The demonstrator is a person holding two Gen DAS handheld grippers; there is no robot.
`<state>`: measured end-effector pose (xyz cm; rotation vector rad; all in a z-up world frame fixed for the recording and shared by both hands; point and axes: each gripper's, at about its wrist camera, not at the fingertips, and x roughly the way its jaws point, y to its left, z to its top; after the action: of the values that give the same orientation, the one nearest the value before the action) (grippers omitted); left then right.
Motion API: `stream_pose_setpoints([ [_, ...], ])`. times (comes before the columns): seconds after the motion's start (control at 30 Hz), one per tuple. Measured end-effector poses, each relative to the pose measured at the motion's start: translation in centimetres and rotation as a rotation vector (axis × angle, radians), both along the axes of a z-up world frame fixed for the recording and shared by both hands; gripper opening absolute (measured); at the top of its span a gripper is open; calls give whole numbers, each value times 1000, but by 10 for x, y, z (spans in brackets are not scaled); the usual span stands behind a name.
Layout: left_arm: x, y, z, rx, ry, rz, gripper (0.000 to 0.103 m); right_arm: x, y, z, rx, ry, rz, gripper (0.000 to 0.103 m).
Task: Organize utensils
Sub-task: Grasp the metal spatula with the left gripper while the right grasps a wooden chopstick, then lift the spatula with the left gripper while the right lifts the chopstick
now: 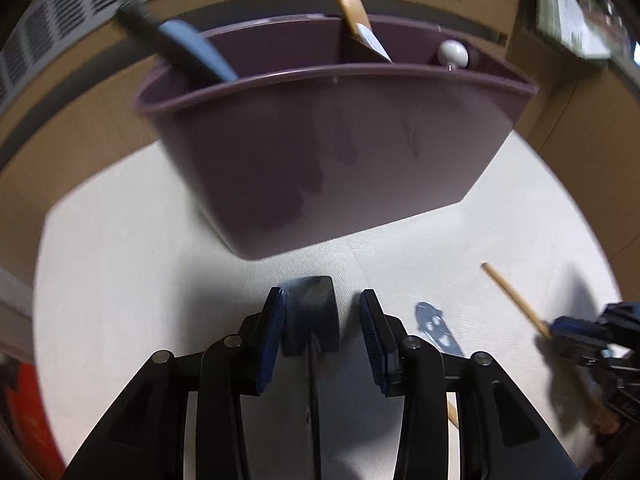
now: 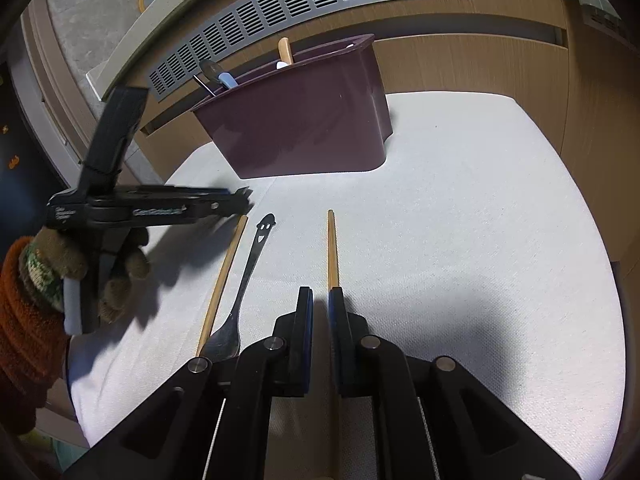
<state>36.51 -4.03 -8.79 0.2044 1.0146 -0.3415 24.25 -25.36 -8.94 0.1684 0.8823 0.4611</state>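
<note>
A purple divided utensil holder (image 1: 328, 148) stands on the white mat; it also shows in the right wrist view (image 2: 304, 120). It holds a black-and-blue utensil (image 1: 188, 46), a wooden-handled one (image 1: 354, 12) and a white knob (image 1: 452, 54). My left gripper (image 1: 322, 312) is open, with a dark flat utensil handle (image 1: 312, 316) between its fingers, touching the left pad only. My right gripper (image 2: 320, 300) is nearly shut around a wooden chopstick (image 2: 332, 244), which lies along the right pad. A second chopstick (image 2: 224, 276) and a smiley-handled fork (image 2: 248, 280) lie on the mat to its left.
The white mat (image 2: 460, 220) lies on a wooden surface. A grey vent grille (image 2: 304, 4) runs behind the holder. The left gripper (image 2: 240, 200), held by a gloved hand (image 2: 60, 272), hovers over the mat's left side. The right gripper (image 1: 580, 340) shows at the left view's right edge.
</note>
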Motion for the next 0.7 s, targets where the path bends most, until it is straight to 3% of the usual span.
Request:
stream_pose_setpoints([
  [0.13,0,-4,1,57,-10,-14,42,0,0,0,1,1,-1,9],
  [0.33,-12,20,7,-66,45,-16,42,0,0,0,1,2,0,9],
  [0.43,-19,25,9,-29,-6,36,42,-1,0,0,-1,1,0,9],
  [0.53,-18,22,1,-46,27,25,43,-1,0,0,-3,1,0,9],
  [0.7,-9,14,1,-24,-9,14,44,-1,1,0,-20,3,-11,9],
])
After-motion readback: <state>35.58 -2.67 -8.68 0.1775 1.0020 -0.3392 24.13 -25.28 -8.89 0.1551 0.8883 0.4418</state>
